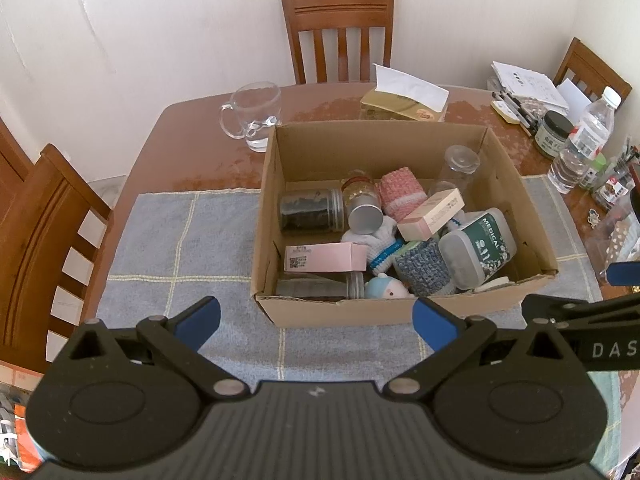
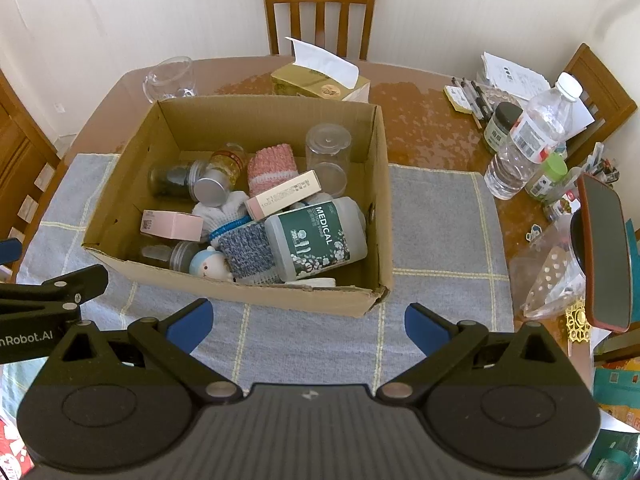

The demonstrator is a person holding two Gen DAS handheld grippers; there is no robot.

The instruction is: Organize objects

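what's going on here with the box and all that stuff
A person holds a pair of tongs in each hand above a table with a blue checked cloth. Both the left tongs and the right tongs are open and hold nothing. In front of them sits an open cardboard box piled with small items: a green-labelled medical container, a pink box, jars and knitted pieces. Nothing has been grasped yet; sorting has not visibly begun.
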